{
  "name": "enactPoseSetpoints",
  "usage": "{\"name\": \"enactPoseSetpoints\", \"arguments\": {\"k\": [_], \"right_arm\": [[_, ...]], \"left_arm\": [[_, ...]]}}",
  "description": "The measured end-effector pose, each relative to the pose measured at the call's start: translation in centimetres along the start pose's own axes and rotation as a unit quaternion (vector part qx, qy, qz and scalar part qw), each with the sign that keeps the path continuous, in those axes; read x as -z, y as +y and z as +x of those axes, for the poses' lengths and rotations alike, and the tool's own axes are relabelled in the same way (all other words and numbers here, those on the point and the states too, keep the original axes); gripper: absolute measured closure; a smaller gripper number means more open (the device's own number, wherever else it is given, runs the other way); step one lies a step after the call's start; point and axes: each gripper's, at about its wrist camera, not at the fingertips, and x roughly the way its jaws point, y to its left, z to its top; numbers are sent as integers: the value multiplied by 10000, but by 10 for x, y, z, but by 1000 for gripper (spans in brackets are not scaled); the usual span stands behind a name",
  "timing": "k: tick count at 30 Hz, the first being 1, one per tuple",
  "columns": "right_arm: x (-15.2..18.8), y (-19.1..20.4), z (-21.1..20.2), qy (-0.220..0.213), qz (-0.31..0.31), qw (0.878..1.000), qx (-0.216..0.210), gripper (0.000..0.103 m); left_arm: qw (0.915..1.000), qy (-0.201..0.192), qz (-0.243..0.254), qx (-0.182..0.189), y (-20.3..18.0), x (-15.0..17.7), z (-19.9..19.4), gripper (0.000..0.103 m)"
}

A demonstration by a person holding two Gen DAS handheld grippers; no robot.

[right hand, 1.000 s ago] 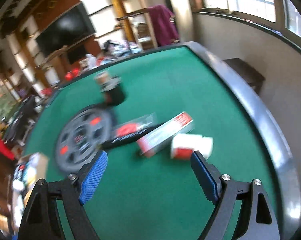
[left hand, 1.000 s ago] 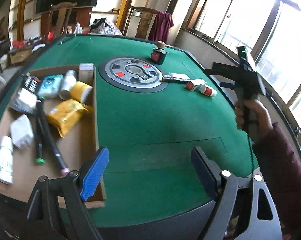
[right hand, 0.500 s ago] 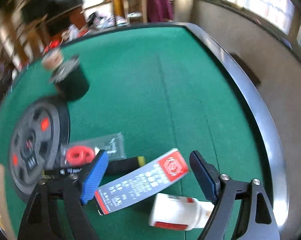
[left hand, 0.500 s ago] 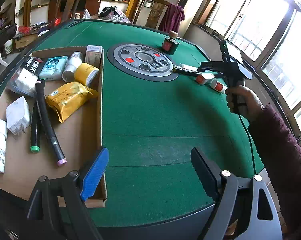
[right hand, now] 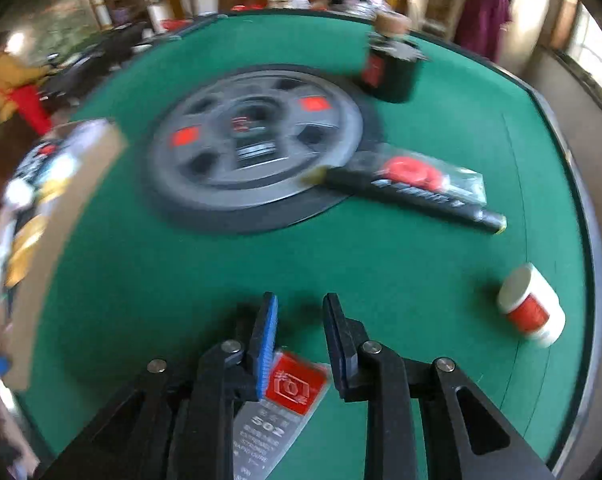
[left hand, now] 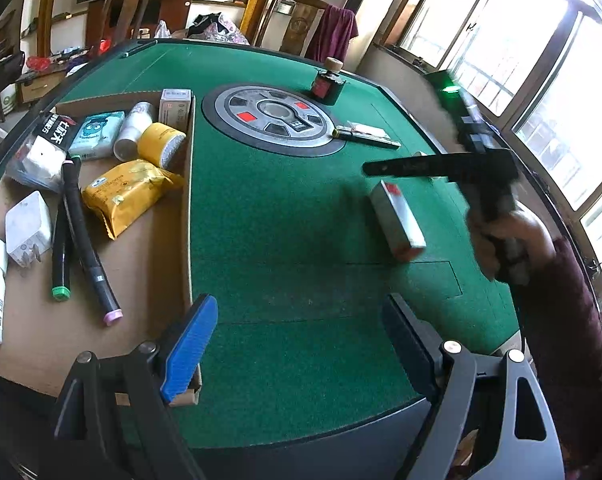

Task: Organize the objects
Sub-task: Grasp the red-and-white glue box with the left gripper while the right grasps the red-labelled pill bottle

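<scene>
Glue box lifted in the right gripper, left gripper held wide.

The grey-and-red 502 glue box (right hand: 285, 404) is pinched between the fingers of the right gripper (right hand: 299, 332) at the bottom centre of the right wrist view; in the left wrist view it is seen at centre right, hanging below that gripper (left hand: 385, 169), clear of the green surface (left hand: 285, 240). The left gripper (left hand: 299, 332) is held spread and empty at the lower edge. A white-and-red bottle (right hand: 531, 306) is seen lying at lower right, a black marker (right hand: 415, 196) beside the grey disc (right hand: 257, 140). The cardboard tray (left hand: 149, 248) at the left is filled with sorted items.
</scene>
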Motion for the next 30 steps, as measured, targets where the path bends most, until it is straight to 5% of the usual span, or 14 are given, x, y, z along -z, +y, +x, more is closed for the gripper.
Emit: {"name": "enactPoseSetpoints", "arguments": {"k": [1, 3, 5, 7, 10, 16, 20, 22, 24, 30], "right_arm": [[5, -1, -12, -174, 77, 9998, 30, 68], [13, -17, -43, -826, 512, 9947, 326, 25], [23, -41, -70, -1531, 1007, 9797, 819, 3], [32, -65, -88, -1968, 1487, 9633, 1061, 3], [32, -115, -87, -1966, 2077, 9527, 1027, 2], [2, -175, -42, -1172, 2462, 9611, 432, 3], [13, -170, -25, -784, 2201, 9721, 224, 5], [23, -161, -21, -696, 2067, 9757, 203, 14], [32, -150, -22, -768, 1856, 9782, 528, 35], [41, -145, -24, -1000, 1839, 9764, 539, 36]], "left_arm": [[10000, 14, -5, 31, 0, 0, 0, 20], [9999, 86, -30, 94, -2, 0, 4, 20], [9998, 160, -9, 124, -6, 0, 8, 20], [9997, 202, 41, 114, -10, 1, 11, 20], [9996, 246, 88, 83, -16, -1, 14, 20], [9997, 250, 72, 28, -24, -4, 15, 20], [9996, 248, 118, -36, -28, -7, 16, 20], [9995, 285, 117, -60, -29, -10, 19, 20], [9994, 339, 111, -48, -31, -13, 24, 20], [9988, 282, 363, -193, -55, -29, 39, 20]]}}
